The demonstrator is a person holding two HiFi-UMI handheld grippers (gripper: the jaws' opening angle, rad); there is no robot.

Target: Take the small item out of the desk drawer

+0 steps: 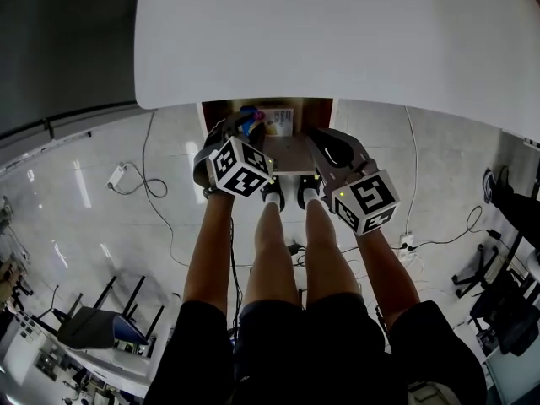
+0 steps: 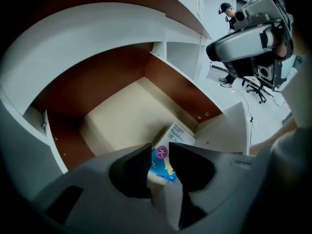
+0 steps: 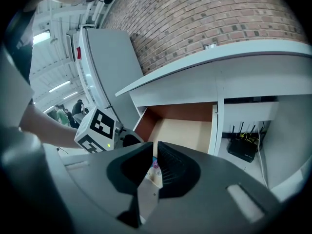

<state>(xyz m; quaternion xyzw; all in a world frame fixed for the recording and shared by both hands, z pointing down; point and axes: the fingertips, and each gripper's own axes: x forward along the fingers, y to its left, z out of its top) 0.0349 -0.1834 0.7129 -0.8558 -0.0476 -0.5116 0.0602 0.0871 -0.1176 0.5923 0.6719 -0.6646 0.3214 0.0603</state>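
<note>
white tiled floor [image 1: 101,226] with loose cables, person's bare legs [image 1: 270,243] nearest in the head view, both forearms stretched forward under the edge of the white counter [image 1: 337,32]. left gripper [image 2: 160,144] tipped steeply down into the open drawer [image 2: 122,116]. its fingers [image 2: 131,172] stand fairly wide, gripping nothing, box seen past the gap. right gripper [image 3: 155,144] held flatter, aimed at the drawer from outside, fingers [image 3: 175,167] narrow, only a slit, nothing clamped. small box [image 2: 178,136] lies flat on the beige drawer bottom, in the near right corner in the left gripper view, against the brown side wall. box is white with blue print and a blue end with a round pink mark. only the left gripper view shows it clearly; head view gives just a small patch at the drawer. right gripper view alone shows the left gripper's marker cube [image 3: 96,129], a black router [image 3: 243,147] under the counter, and a brick wall [image 3: 204,18] behind.
</note>
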